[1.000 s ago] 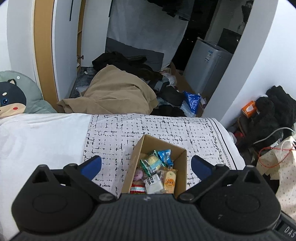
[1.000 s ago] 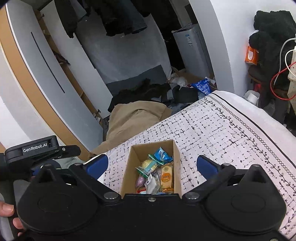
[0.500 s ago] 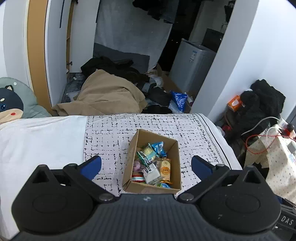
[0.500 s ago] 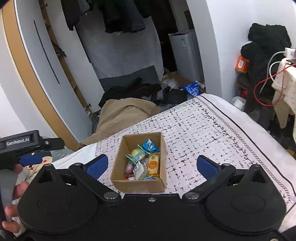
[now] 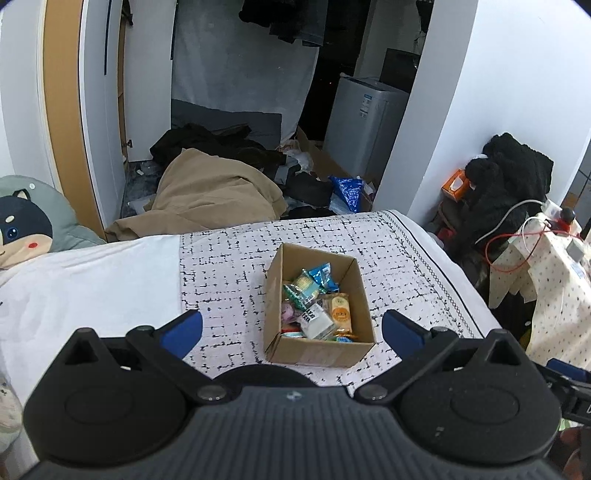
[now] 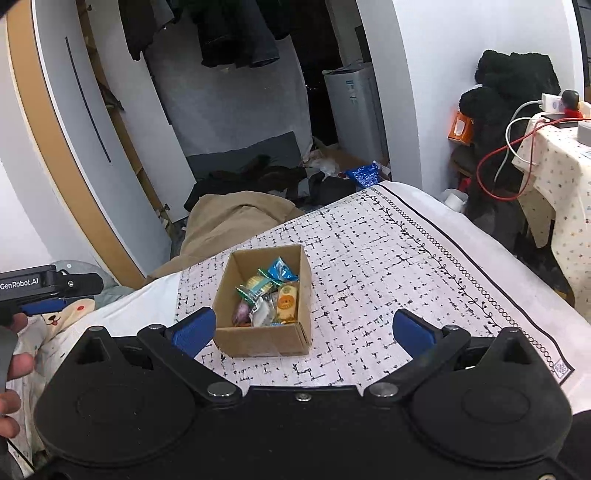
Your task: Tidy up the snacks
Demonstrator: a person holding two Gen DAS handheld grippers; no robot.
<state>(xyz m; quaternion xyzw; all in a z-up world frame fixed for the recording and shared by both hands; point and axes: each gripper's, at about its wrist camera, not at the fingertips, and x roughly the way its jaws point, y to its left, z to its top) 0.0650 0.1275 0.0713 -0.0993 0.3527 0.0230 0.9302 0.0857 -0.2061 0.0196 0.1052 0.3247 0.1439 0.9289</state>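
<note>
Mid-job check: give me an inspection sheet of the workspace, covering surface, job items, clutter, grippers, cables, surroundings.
Surface: bed with a black-and-white patterned cloth; box sits on the cloth.
Job's things: open cardboard box holding wrapped snacks; none seen outside it.
Clutter: plush pillow at the bed's left edge; clothes pile and blue bag on the floor beyond.
Grippers: left gripper open, empty, above the bed short of the box; right gripper open, empty, likewise.
Cables: red and white cables hang off the side table, clear of the bed.
Surroundings: white appliance and hanging clothes behind.
</note>
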